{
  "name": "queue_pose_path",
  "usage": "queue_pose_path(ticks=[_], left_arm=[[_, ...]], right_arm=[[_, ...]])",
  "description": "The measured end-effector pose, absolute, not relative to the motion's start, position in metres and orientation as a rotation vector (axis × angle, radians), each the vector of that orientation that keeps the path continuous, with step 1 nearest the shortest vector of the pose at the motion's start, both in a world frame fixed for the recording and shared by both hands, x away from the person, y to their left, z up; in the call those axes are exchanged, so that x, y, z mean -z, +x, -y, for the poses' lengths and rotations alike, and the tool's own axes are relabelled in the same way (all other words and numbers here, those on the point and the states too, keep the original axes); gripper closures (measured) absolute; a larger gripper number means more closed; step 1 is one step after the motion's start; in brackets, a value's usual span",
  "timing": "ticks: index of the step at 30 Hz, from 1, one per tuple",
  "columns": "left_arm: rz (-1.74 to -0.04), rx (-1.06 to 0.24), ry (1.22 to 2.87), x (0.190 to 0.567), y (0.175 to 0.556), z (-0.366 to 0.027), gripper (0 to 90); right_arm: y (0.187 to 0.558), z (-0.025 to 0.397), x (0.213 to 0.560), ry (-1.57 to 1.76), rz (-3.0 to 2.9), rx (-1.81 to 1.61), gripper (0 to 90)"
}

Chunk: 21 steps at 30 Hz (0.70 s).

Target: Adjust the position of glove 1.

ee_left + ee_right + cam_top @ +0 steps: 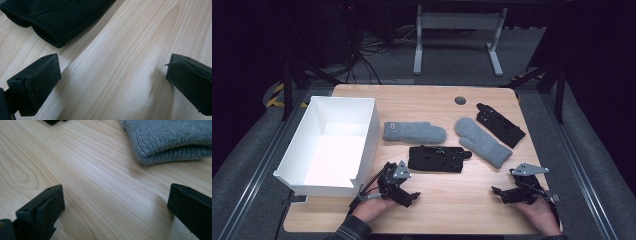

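- White bin (pixel 362 145), far left of the tabletop (pixel 437 200), open top, nothing seen inside. Likely drop target.
- Left tool (pixel 411 198) at front-left, just beside the bin's front corner, held by the left hand (pixel 372 207). Jaws spread wide over bare wood, gripping nothing.
- Black glove (pixel 437 159) lies flat in front of the left tool, near but apart; in the left gripper view its cuff (pixel 47 35) sits just beyond the jaws.
- Grey mitten (pixel 414 132) behind that glove, cuff toward the bin.
- Second grey mitten (pixel 482 141) right of centre, angled; second black glove (pixel 501 124) right beside it, toward the back right.
- Right tool (pixel 498 193) at front-right in the right hand (pixel 542 217), jaws wide apart, empty. In the right gripper view the mitten's cuff edge (pixel 160 155) is ahead, not touching.
- Risks, as I judge them:
  - Limp fabric: a shallow pinch on one cuff layer could slip or drag the glove along the tabletop.
  - Angled mitten and the far black glove lie close; a careless grab may snag both.
  - Left tool is tight to the bin; swinging a dangling glove could catch the rim or nudge the bin.
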<state>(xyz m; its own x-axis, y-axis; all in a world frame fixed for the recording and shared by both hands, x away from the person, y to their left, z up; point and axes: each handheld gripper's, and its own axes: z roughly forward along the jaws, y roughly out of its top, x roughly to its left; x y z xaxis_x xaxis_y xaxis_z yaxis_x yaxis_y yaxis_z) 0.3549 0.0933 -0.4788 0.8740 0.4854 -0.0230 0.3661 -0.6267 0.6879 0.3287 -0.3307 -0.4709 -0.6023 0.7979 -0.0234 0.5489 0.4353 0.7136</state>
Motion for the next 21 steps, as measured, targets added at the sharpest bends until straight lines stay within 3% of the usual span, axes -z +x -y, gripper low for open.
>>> queue_pose_path(ticks=[3,10,13,21], left_arm=[[-0.611,-0.212,2.314,0.479,0.355,-0.093,0.0],[-0.611,-0.213,2.314,0.479,0.355,-0.093,0.0],[-0.611,-0.216,2.314,0.479,0.355,-0.093,0.1],[-0.613,-0.212,2.313,0.479,0.355,-0.093,0.0]], right_arm=[[0.329,0.331,0.471,1.144,-2.338,-0.965,1.7],[0.331,0.335,0.459,1.146,-2.341,-0.979,14.5],[0.334,0.337,0.451,1.139,-2.320,-0.988,16.1],[0.361,0.333,0.430,1.094,-2.290,-1.009,21.3]])
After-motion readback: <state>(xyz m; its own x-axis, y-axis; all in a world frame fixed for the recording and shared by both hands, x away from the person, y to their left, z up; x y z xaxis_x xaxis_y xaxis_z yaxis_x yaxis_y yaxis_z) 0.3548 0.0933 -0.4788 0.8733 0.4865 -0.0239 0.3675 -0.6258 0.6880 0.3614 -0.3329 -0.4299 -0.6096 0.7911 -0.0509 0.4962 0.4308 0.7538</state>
